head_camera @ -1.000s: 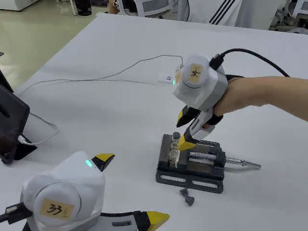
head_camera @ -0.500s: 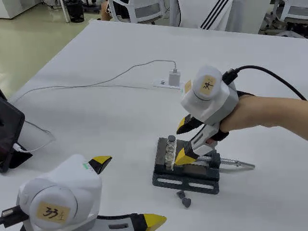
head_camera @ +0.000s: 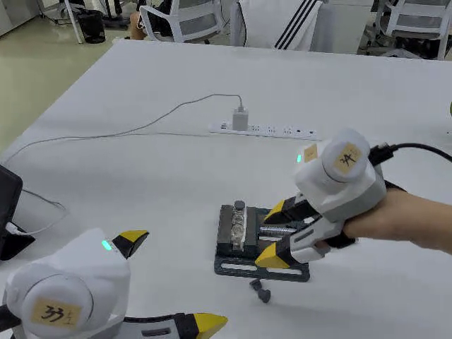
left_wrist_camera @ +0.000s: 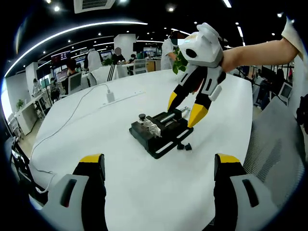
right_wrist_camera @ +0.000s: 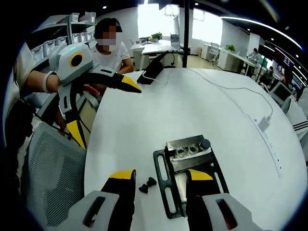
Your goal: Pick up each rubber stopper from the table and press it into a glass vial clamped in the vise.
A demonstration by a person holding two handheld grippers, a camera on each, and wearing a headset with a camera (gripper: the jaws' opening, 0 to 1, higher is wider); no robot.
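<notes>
The right claw stood wide open with nothing in it, its yellow-tipped jaws hovering at the screw side of the small black metal vise. The vise's screw lay across the head view, its long axis pointing toward that claw. Between the vise jaws, three clear glass vials stood upright, mouths up, in one row running away from the person. The farthest carried a dark rubber stopper; the other two were open. Two loose dark grey rubber stoppers lay close together on the white bench just in front of the vise, too small to tell which way they pointed. The left claw hung wide open and empty, well apart from the vise.
</notes>
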